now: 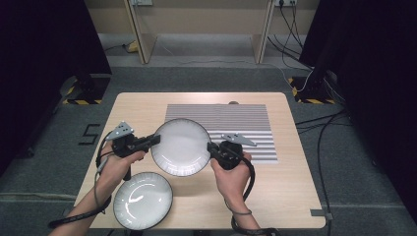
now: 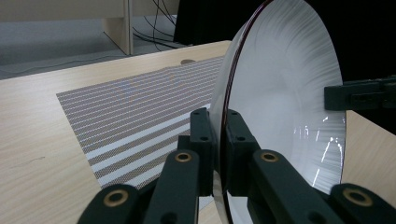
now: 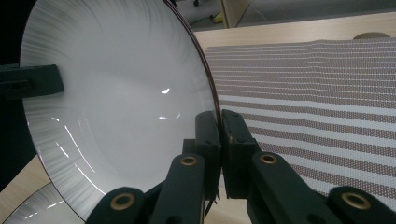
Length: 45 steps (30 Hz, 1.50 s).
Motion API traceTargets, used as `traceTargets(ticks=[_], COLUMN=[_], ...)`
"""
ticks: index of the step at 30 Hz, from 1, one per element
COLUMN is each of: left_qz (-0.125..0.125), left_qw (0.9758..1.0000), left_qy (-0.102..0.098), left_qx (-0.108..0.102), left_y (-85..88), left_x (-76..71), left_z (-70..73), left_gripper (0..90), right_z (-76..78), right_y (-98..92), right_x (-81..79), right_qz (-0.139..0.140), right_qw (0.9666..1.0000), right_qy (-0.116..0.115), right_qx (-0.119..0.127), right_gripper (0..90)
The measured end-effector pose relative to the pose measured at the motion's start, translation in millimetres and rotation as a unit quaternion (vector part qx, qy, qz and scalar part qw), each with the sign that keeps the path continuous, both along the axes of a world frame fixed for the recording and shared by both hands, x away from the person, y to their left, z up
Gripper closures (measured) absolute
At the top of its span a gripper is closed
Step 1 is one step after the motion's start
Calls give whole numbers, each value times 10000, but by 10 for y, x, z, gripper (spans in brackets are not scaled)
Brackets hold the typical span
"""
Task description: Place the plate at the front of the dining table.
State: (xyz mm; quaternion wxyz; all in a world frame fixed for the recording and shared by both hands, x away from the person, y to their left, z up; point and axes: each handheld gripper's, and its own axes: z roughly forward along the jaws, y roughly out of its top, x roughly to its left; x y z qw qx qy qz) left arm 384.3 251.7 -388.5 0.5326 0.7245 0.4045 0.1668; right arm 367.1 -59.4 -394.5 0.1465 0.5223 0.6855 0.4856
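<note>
Grey carpet surrounds the wooden table in the high view, with cables trailing at right and desk legs behind. I note a striped placemat on the far half and a second plate at the near left edge, just beside my left forearm. The white plate is held over the mat's left border, the left gripper clamped on its left rim and the right gripper on its right rim.

Left gripper view: my jaws pinch the plate edge-on; its dark rim line runs upward, the other gripper's jaw bites the far rim, and the plate blocks the table beyond. The mat lies at left.

Right gripper view: jaws are closed on the plate rim. The lower plate is cut off at the bottom left corner, and its contact with the table is hidden.
</note>
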Motion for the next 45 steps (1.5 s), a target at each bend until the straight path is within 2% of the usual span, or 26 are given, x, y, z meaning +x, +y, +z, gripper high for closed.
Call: traceTargets(ticks=[34,45], left_qz=[-187,-224], left_qw=[9998,9997], left_qy=[-13,-55], left_qx=[19,16], left_y=[-236,-317], left_x=[198,287], left_z=[49,120], left_gripper=[842,842], right_z=[31,94], right_y=[-223,-291], right_x=[75,127], right_qz=[-189,-267], right_qw=[9998,9996], right_qy=[26,-32], right_qx=[51,46], right_gripper=[869,868])
